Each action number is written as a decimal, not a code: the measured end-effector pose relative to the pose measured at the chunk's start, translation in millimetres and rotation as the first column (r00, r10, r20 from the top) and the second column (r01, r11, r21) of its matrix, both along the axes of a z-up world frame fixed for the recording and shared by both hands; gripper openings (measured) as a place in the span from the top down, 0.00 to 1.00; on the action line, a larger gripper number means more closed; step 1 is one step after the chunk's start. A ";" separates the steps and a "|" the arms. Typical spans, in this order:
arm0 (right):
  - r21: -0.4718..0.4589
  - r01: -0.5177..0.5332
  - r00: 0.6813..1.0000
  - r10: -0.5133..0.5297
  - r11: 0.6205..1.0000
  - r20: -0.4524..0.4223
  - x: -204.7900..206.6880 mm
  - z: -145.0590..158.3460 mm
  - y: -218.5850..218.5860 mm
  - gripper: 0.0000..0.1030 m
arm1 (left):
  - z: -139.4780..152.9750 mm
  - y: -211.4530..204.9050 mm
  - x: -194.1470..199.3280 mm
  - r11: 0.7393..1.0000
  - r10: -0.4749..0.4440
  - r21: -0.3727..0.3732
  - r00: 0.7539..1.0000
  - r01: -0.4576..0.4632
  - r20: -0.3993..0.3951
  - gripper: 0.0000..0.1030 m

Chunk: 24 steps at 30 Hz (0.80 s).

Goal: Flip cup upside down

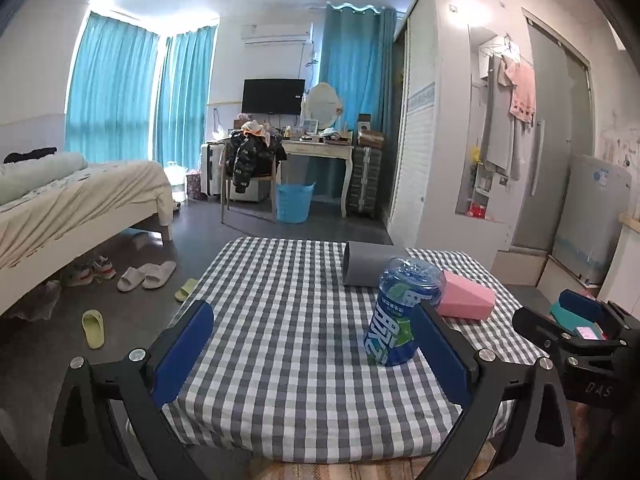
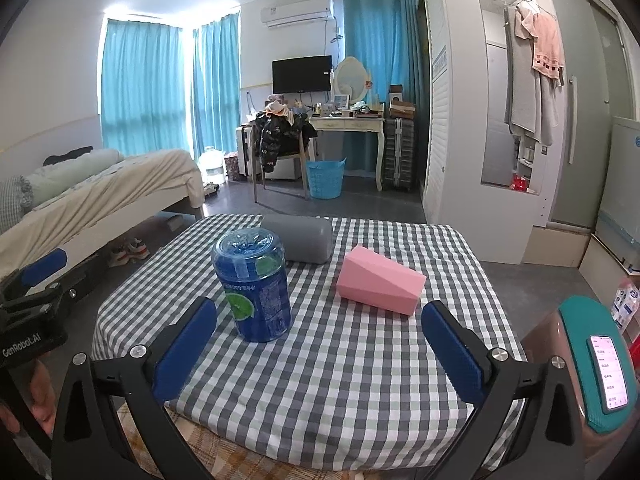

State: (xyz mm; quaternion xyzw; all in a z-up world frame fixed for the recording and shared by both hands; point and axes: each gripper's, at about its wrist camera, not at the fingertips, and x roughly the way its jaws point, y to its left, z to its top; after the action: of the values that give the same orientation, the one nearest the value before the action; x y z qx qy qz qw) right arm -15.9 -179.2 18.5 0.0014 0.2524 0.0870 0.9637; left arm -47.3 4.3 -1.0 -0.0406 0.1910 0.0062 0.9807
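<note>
A blue plastic cup with a green and white label (image 1: 402,312) (image 2: 253,286) stands on the checked tablecloth (image 1: 280,320) (image 2: 360,360), its closed end up. A grey cup (image 1: 370,264) (image 2: 298,240) lies on its side behind it. A pink angular cup (image 1: 466,294) (image 2: 380,282) lies on its side to the right. My left gripper (image 1: 312,352) is open and empty, near the table's front edge, with the blue cup just beyond its right finger. My right gripper (image 2: 320,350) is open and empty, with the blue cup beyond its left finger.
The small table stands in a bedroom. A bed (image 1: 72,200) is at the left, with slippers (image 1: 146,276) on the floor. A teal stand with a phone (image 2: 608,368) is at the right. A desk, chair and blue basket (image 1: 294,202) stand further back.
</note>
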 end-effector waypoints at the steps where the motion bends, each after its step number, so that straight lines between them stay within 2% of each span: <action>1: -0.001 -0.001 1.000 0.001 1.000 0.000 -0.2 -0.5 0.4 0.00 | 0.0 -1.8 0.5 1.000 -0.002 0.001 1.000 0.002 -0.003 0.01; 24: -0.007 -0.002 1.000 0.002 1.000 0.000 -2.1 -0.5 2.9 0.00 | -0.6 -3.9 1.4 1.000 0.020 -0.002 1.000 -0.020 -0.021 0.01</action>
State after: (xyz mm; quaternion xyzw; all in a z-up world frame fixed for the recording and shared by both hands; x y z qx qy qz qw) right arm -18.0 -176.4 18.0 -0.0023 0.2527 0.0870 0.9636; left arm -45.9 0.4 -1.6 -0.0437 0.2010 0.0162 0.9785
